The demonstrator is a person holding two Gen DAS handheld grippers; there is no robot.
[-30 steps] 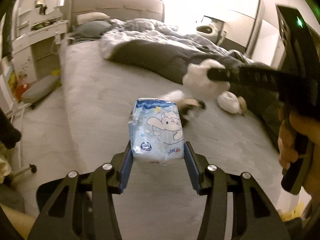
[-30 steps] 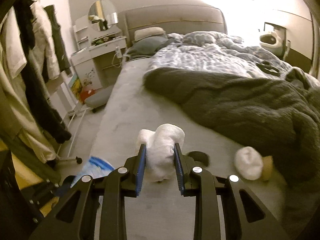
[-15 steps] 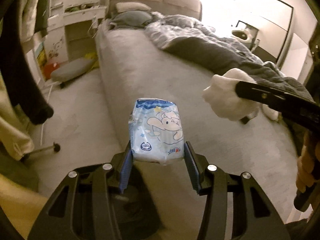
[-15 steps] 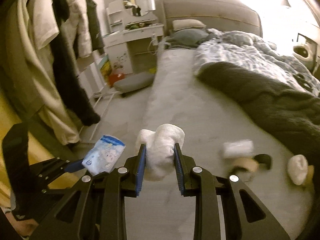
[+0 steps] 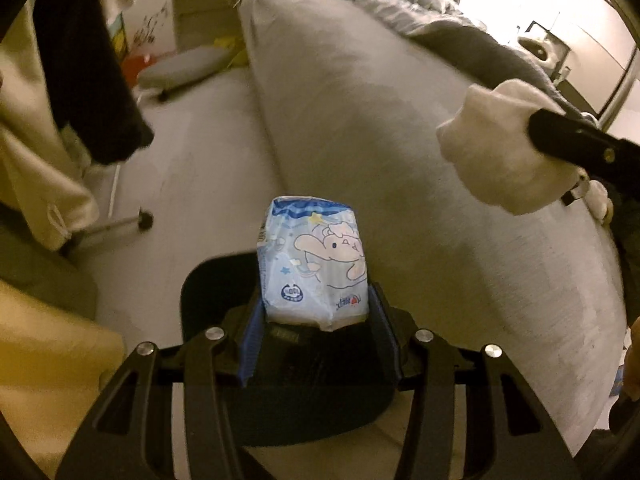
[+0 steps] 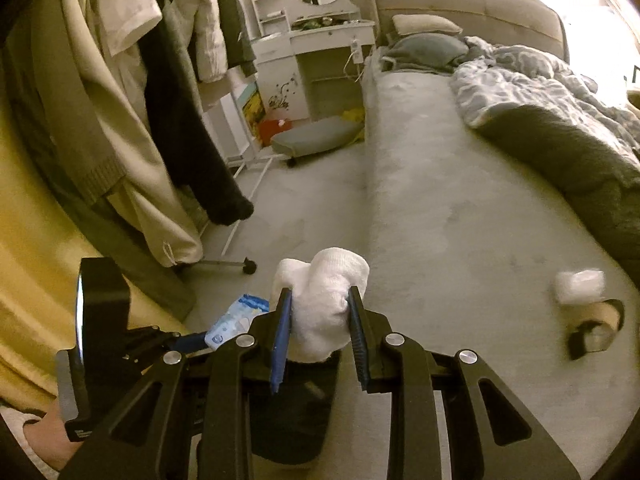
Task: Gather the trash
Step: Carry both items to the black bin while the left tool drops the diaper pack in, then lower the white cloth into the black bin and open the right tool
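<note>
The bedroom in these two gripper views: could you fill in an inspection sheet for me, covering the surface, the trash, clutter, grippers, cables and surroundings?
Surface: grey bed with a rumpled dark blanket; pale floor beside it.
Job's things: blue cartoon tissue pack and white wad, both held; dark bin below them.
Clutter: a small white roll and a tan roll lie on the bed.
Grippers: left gripper shut on the tissue pack; right gripper shut on the white wad.
Cables: a cord hangs by the white desk.
Surroundings: hanging clothes, grey floor cushion.
</note>
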